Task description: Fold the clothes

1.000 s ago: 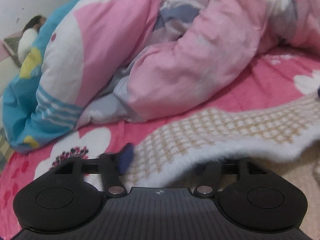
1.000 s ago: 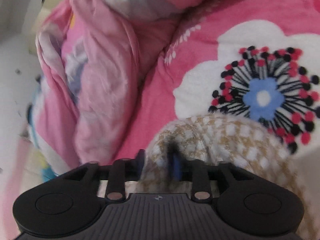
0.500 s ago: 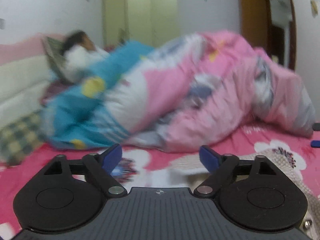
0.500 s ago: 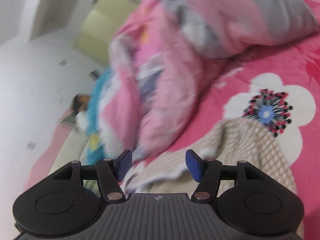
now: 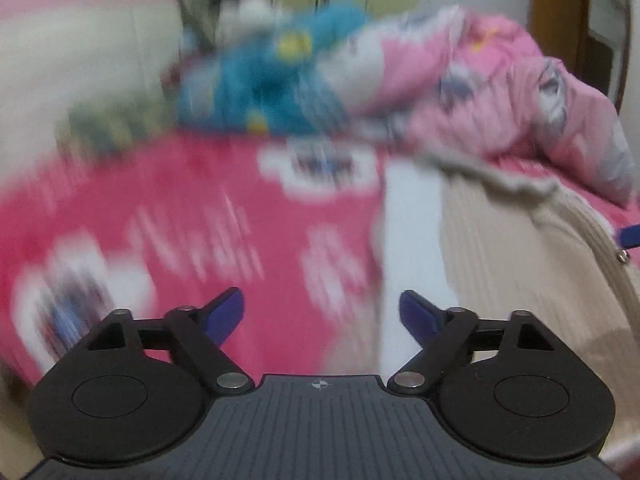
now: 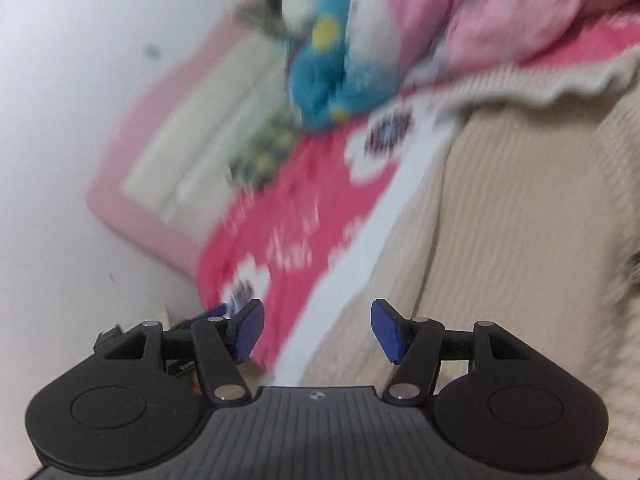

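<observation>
A beige ribbed knit garment (image 5: 516,256) with a white strip along its left edge and a wavy trim at its far end lies spread on the pink flowered bed. In the right wrist view the same garment (image 6: 520,216) fills the right half. My left gripper (image 5: 322,314) is open above the bedcover, just left of the garment, holding nothing. My right gripper (image 6: 318,330) is open over the garment's white left edge, also holding nothing. Both views are blurred by motion.
A bunched pink, blue and white quilt (image 5: 460,92) is piled at the back of the bed (image 5: 192,216). A white wall (image 6: 80,80) and pink headboard lie left. A brown door (image 5: 600,28) stands at the back right. The other gripper's blue tip (image 5: 628,236) shows at the right edge.
Both grippers were shut on the garment's checked trim a second ago; they have opened, let it go and pulled back. The garment now lies flat, ribbed side up.
</observation>
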